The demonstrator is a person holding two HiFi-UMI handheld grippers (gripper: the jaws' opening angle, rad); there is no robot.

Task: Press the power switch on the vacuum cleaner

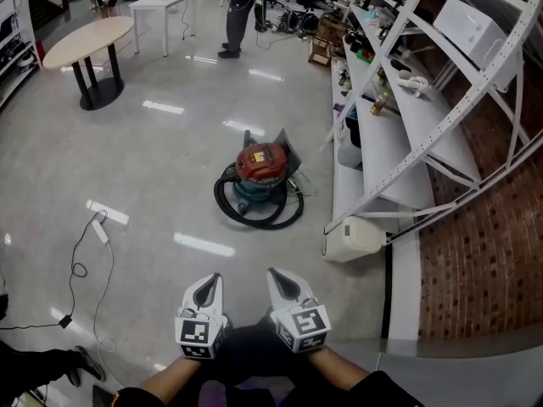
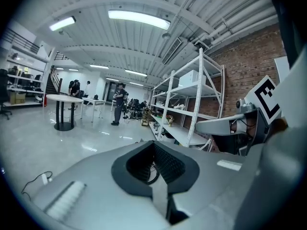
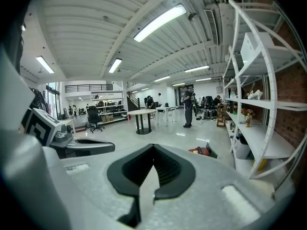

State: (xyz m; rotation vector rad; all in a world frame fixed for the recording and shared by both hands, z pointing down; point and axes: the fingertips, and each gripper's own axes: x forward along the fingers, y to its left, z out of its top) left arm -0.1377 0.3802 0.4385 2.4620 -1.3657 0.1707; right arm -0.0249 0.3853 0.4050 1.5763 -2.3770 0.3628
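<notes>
Both pairs of jaws are pressed together on nothing. The left gripper [image 1: 210, 285] and right gripper [image 1: 280, 280] sit side by side at the bottom centre of the head view, well apart from the vacuum cleaner [image 1: 261, 181], which is at frame centre, left of the white shelving [image 1: 399, 142]. Closed tips suit a press: walk in, lower one gripper from above, and push squarely. The switch is too small to pick out. The drum stands upright with its red lid up and its axis vertical, and a black hose [image 1: 254, 217] coils round its base.
</notes>
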